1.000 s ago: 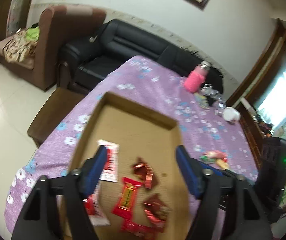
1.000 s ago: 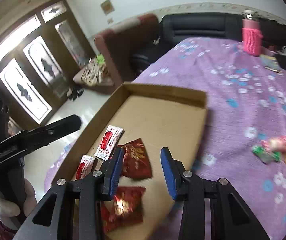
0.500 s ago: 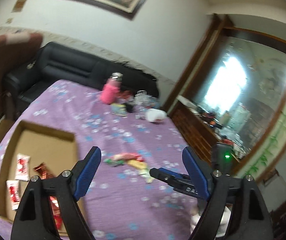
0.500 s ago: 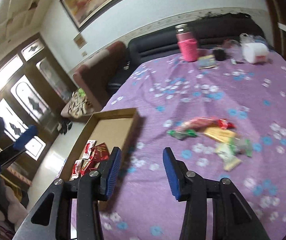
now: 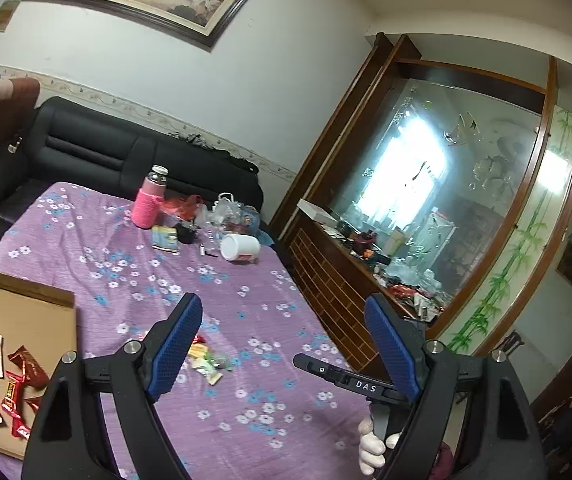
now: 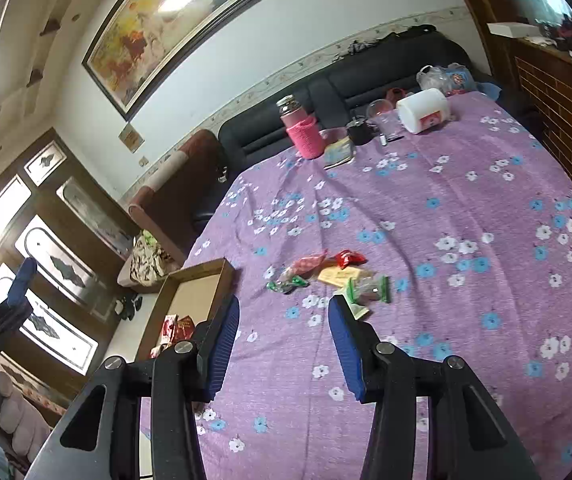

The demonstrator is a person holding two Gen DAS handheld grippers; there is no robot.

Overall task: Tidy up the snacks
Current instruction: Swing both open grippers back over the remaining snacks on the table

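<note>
The left gripper (image 5: 278,344) hangs above the purple flowered bench (image 6: 466,216), its fingers (image 5: 174,348) spread wide and holding nothing. The right gripper (image 6: 284,344) has its fingers parted too, also holding nothing. A loose pile of snacks (image 6: 338,276) lies on the cloth near the cardboard tray (image 5: 26,296). Inside the tray are red packets (image 5: 22,376). A pink bottle (image 6: 302,130) stands well beyond the tray.

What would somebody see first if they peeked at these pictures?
Probably the big purple flowery tablecloth, with a small heap of bright snack packets lying in its middle. Near the left edge sits a cardboard tray holding red packets, and at the far end stands a pink bottle. Up close, both pairs of blue-padded tongs are open and empty.
</note>
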